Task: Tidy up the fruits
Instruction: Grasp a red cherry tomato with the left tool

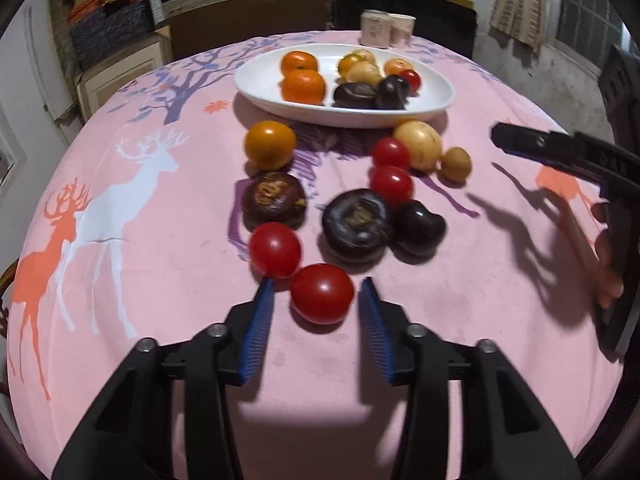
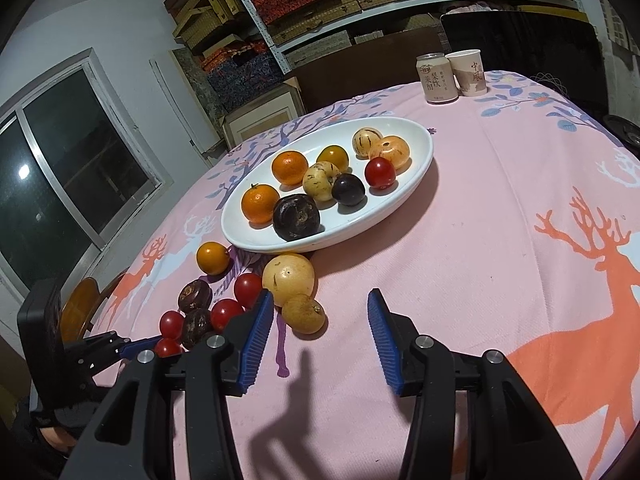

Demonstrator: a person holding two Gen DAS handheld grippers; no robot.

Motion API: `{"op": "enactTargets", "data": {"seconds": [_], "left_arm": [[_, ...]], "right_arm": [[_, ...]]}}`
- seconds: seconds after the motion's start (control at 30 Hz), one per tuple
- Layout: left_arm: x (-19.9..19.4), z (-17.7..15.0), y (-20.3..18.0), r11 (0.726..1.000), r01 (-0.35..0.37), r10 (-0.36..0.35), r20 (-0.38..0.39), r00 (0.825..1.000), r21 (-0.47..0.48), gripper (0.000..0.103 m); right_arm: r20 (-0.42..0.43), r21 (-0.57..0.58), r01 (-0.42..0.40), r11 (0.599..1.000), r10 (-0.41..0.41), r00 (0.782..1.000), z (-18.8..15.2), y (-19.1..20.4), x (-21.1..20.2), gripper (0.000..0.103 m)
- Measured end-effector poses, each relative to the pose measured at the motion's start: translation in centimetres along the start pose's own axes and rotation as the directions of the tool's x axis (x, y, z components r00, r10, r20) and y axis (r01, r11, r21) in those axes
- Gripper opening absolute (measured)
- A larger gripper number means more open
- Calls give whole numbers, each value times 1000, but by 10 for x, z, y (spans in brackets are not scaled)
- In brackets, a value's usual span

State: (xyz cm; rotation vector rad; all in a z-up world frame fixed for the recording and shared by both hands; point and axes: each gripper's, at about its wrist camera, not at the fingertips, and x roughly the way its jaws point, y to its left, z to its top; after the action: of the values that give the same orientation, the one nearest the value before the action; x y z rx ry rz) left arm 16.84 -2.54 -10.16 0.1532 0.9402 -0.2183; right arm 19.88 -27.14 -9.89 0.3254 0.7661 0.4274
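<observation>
A red cherry tomato (image 1: 322, 294) lies on the pink cloth between the blue pads of my left gripper (image 1: 318, 292). Narrow gaps show on both sides of it, so the jaws are open around it. Behind it lie another tomato (image 1: 275, 249), two dark brown fruits (image 1: 357, 222), a dark plum (image 1: 420, 226), an orange fruit (image 1: 270, 145) and a pale yellow fruit (image 1: 418, 144). The white oval plate (image 2: 360, 216) holds several fruits. My right gripper (image 2: 320, 294) hovers open and empty over the cloth, near a small brown fruit (image 2: 303, 314).
A drink can (image 2: 437, 78) and a paper cup (image 2: 469, 72) stand at the table's far edge. Shelves of boxes (image 2: 312, 4) fill the wall behind. A wooden chair back (image 2: 78, 308) shows at the table's left edge. A hand (image 1: 608, 264) holds the right gripper's handle.
</observation>
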Motion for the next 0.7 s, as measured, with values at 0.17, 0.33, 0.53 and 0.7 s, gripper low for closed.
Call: {"op": "enactTargets", "data": {"seconds": [0.17,0.33,0.53,0.7], "left_arm": [[-2,0,4,1000,19,-19,14,1000,-20,30],[-24,-9,1,998,55,-54,97,994,-5,30],[-35,-18,18,991,86,-70,154,986,-100,30],[-32,-17,19,991,93,-79,137,987,-101,30]], "right_arm": [[0,-6,-3,1000,3,1000,0,1,-1,49],[-23,-31,-11,999,11,1000,-2,5,2,49],[-93,-145,27,989,-41,995,-9,25,17,49],[-148,-179,83,980,-110,983,-10,34,34,40]]}}
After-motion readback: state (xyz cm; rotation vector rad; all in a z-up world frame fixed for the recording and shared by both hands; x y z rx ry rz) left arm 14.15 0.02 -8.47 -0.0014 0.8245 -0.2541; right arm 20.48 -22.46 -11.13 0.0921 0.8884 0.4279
